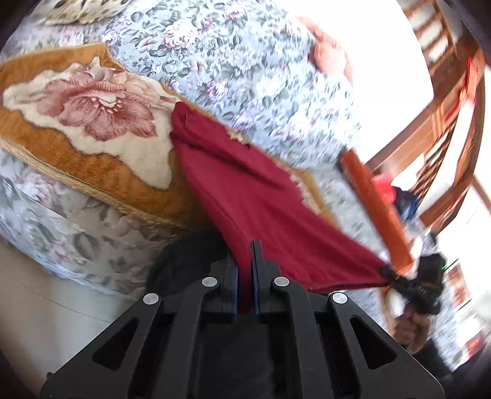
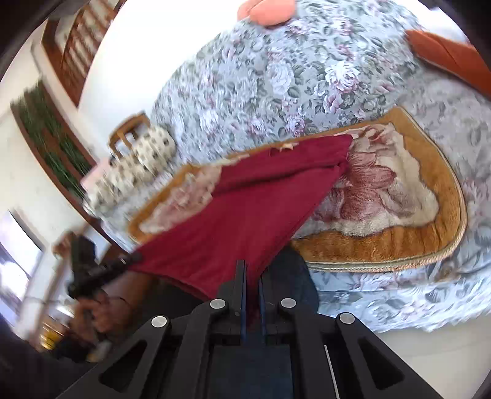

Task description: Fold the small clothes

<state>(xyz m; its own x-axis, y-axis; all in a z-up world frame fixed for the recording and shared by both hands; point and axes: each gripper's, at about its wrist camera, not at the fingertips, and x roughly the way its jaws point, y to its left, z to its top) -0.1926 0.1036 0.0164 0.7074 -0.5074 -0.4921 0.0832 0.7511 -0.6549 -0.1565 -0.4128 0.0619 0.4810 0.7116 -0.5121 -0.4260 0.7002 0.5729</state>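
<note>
Right now both grippers are clamped on the same dark red garment (image 1: 245,184), one at each near corner, so the cloth is stretched between them above the front edge of a floral-upholstered sofa (image 1: 233,61). The left gripper (image 1: 247,254) has its two black fingers pressed together with a fold of the red fabric pinched between the pads; the right gripper (image 2: 250,276) pinches the other corner in the same way, red cloth showing in the narrow slit between its fingers. From the left wrist view the right tool appears as a blurred dark shape at the far corner of the garment, with a hand (image 1: 411,331) wrapped around its grip below. The garment's far end lies bunched on an orange seat cushion (image 1: 92,159) bearing a large pink rose, while the near part hangs lifted off it, sloping down toward the fingers. A peach-coloured pillow (image 2: 267,10) rests on top of the sofa back, and a wooden chair (image 1: 445,129) stands beyond the sofa's end.
</note>
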